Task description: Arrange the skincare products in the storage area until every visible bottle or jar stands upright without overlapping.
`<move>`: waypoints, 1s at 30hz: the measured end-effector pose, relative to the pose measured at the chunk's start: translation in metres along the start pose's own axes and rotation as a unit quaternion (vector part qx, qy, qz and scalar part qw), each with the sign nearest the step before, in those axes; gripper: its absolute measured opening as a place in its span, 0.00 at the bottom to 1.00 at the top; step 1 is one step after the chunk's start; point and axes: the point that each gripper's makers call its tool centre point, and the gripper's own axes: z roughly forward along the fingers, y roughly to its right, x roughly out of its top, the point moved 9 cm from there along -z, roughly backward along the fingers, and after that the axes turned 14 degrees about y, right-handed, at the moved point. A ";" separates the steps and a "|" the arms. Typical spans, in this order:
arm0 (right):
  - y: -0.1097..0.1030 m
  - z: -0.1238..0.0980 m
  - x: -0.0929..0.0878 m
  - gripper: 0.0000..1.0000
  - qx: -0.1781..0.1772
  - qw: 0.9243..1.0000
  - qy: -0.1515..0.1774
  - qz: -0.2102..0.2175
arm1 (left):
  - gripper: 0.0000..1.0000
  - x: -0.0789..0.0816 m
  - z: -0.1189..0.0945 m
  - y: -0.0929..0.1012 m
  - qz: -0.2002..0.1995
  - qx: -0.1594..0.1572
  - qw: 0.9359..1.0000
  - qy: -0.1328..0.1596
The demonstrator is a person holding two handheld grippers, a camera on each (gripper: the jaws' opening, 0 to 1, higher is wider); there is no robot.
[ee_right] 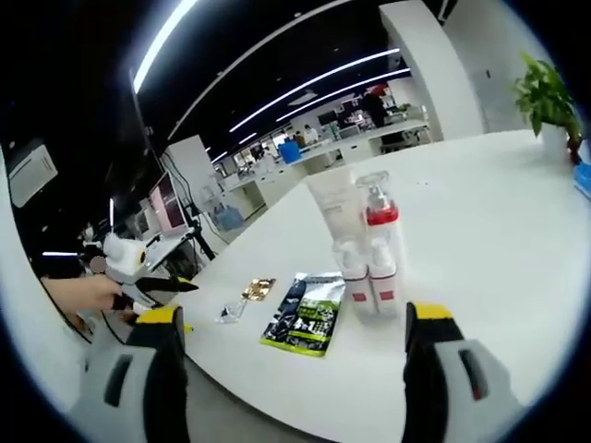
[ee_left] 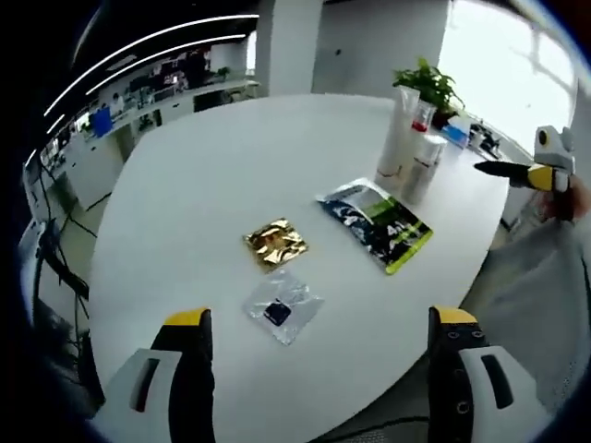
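Observation:
On the white table (ee_left: 185, 185) a tall white tube (ee_left: 399, 138), a pump bottle with a red band (ee_left: 423, 115) and a small white bottle (ee_left: 423, 168) stand upright in a tight cluster at the far right. A dark blue and green pouch (ee_left: 377, 224), a gold sachet (ee_left: 275, 243) and a clear sachet (ee_left: 282, 309) lie flat. My left gripper (ee_left: 319, 323) is open above the near edge, holding nothing. In the right gripper view the tube (ee_right: 334, 208), pump bottle (ee_right: 380, 226) and two small white bottles (ee_right: 355, 272) stand ahead of my open, empty right gripper (ee_right: 294, 314).
A potted plant (ee_left: 429, 85) stands behind the bottles. The right gripper (ee_left: 531, 173) shows off the table's right edge. A hand (ee_right: 78, 295) holds the left gripper (ee_right: 138, 268) off the table's left end. Desks and monitors line the background.

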 end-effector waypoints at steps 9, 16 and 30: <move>0.001 0.000 0.000 1.00 -0.003 1.000 -0.001 0.002 | 0.83 -0.007 0.022 -0.012 0.055 -0.030 0.996 -0.056; 0.004 -0.001 0.000 0.98 -0.008 1.000 0.001 0.002 | 0.72 -0.009 0.034 -0.022 0.083 -0.041 0.992 -0.087; 0.005 -0.002 0.001 0.98 -0.016 1.000 0.005 0.003 | 0.55 -0.010 0.057 -0.033 0.137 -0.069 0.980 -0.130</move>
